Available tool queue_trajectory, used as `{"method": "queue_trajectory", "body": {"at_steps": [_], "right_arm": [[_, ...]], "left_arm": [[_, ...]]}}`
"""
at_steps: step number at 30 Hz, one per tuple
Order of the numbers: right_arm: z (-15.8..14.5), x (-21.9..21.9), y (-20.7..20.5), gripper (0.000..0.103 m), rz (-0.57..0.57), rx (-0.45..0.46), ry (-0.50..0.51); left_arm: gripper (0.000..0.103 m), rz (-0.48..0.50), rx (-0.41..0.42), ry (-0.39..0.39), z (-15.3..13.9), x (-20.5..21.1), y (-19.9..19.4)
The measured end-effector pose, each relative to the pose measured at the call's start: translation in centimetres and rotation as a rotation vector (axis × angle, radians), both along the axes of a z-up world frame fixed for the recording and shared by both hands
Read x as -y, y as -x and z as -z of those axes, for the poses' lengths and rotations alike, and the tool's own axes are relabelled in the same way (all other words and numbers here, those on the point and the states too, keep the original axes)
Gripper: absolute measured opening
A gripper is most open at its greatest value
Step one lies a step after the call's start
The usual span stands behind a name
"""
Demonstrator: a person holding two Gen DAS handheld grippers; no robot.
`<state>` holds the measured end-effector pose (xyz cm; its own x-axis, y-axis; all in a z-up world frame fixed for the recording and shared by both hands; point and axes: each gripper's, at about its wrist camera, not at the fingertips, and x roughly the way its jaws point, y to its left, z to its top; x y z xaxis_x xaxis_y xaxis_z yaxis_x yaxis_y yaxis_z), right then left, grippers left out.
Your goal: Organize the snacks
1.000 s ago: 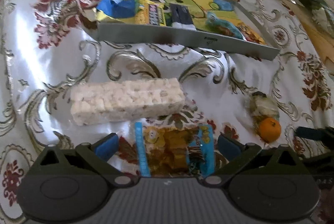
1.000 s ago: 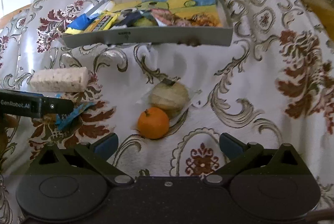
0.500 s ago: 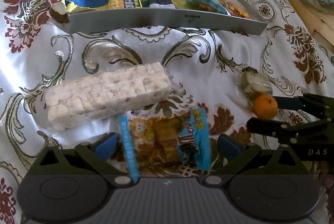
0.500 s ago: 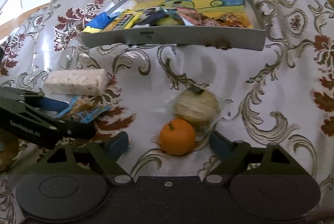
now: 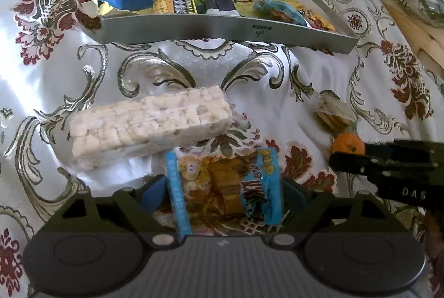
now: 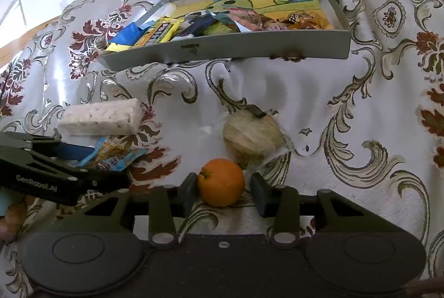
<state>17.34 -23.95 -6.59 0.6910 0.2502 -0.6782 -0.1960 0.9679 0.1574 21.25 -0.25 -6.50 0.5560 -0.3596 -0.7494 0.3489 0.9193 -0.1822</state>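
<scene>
Two tongs: left tongs (image 5: 224, 193) closing around a packet; right tongs (image 6: 224, 191) drawn in on a fruit.
Left tongs, state: jaws closing, with the flat blue-and-yellow crinkly plastic snack packet (image 5: 222, 175) between them. The blue pads stand just off its two blue ends and do not press yet.
Right tongs, state: pinching the small round orange mandarin (image 6: 221, 182). The left pad is against the rind; the right pad looks a hair off, hard to tell.
Where the snacks lie: both are on the white cloth with red flowers and grey scrolls (image 6: 319, 103), near the viewer and well short of the shallow grey rectangular tray (image 5: 222, 31) that holds other wrappers.
Neighbours: a pale puffed-rice bar in clear wrap (image 5: 149, 125) lies just behind the packet; a round pale cake in clear film (image 6: 252, 137) touches the mandarin from behind.
How the packet should handle: light, soft and slippery, likely to buckle; squeeze across its stiffer sealed ends.
How the mandarin should handle: firm but bruisable, apt to roll; grip across its widest girth, gently.
</scene>
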Motion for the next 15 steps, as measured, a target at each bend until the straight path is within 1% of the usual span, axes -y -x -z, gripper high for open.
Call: {"method": "queue_trajectory", "body": {"at_steps": [1,4,6,9,11,14,15], "right_arm": [[0.0,0.0,0.1,0.037,-0.003,-0.001,-0.008],[-0.1,-0.2,0.8,0.037,-0.01,-0.006,-0.021],[-0.1,-0.4,1.2,0.037,-0.02,-0.006,-0.023],[-0.3,-0.7,1.6,0.037,-0.038,-0.005,-0.024],[-0.5,-1.0,1.8,0.037,-0.052,-0.005,-0.027],[-0.6,-1.5,2.2,0.037,-0.078,-0.001,-0.029],[-0.6,-1.7,2.3,0.037,-0.085,0.001,-0.028]], "left_arm": [[0.089,0.0,-0.003,0.002,0.0,0.0,0.0],[0.089,0.0,-0.01,-0.01,0.0,0.0,-0.2],[0.092,-0.015,-0.013,-0.007,0.0,0.0,-0.3],[0.095,0.0,-0.004,-0.049,0.1,0.5,-0.2],[0.096,0.015,0.0,-0.059,0.2,0.7,-0.1],[0.095,0.028,0.004,-0.053,0.3,0.6,0.0],[0.093,0.035,0.006,-0.055,0.4,0.6,0.0]]}}
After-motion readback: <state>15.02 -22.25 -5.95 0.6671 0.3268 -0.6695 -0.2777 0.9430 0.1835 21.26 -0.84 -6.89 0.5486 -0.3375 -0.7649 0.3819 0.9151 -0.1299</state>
